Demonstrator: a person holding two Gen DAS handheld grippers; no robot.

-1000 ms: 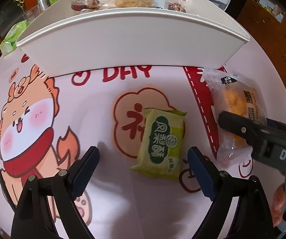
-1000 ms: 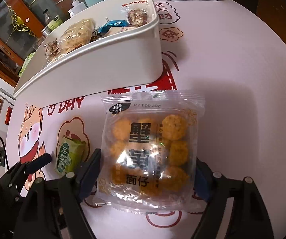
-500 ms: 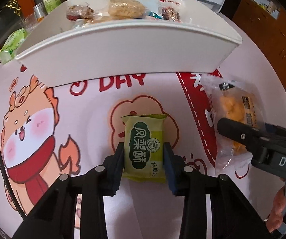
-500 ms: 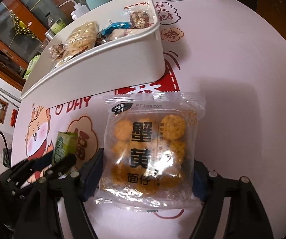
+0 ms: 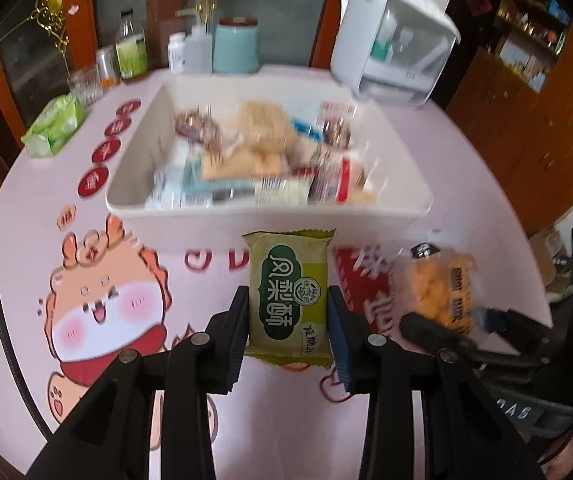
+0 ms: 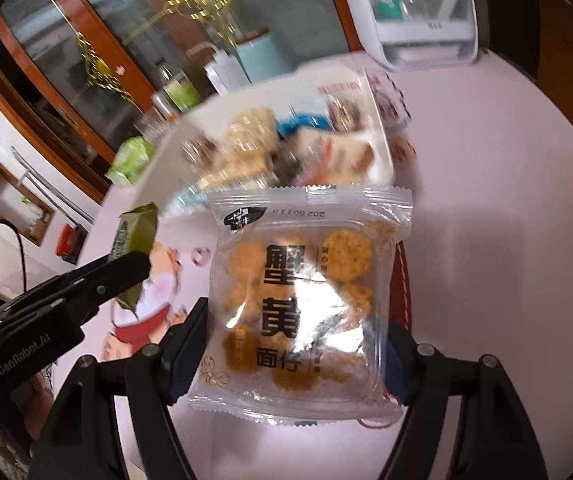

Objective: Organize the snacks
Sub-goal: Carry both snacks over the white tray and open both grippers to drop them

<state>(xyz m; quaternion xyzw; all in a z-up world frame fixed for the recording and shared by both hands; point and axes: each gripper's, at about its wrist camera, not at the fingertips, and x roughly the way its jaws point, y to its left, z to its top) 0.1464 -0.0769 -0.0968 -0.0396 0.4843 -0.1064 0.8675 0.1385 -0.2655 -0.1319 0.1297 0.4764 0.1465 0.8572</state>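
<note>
While both packets hang above the pink surface (image 5: pixel 466 200), the white bin (image 5: pixel 402 160) of mixed snacks sits beyond them. Right hand-held gripper (image 6: pixel 296 354) pinches the clear cracker packet (image 6: pixel 302 304) by its sides. Left hand-held gripper (image 5: pixel 288 328), pads pressed in, grips the green pastry packet (image 5: pixel 288 292).

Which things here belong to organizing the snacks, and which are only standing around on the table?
Part of the job:
- green snack packet, held in the left gripper
- clear bag of round crackers, held in the right gripper
- white bin already holding snacks

Only standing around:
- teal canister
- green-labelled bottle
- green tissue pack
- white appliance
</note>
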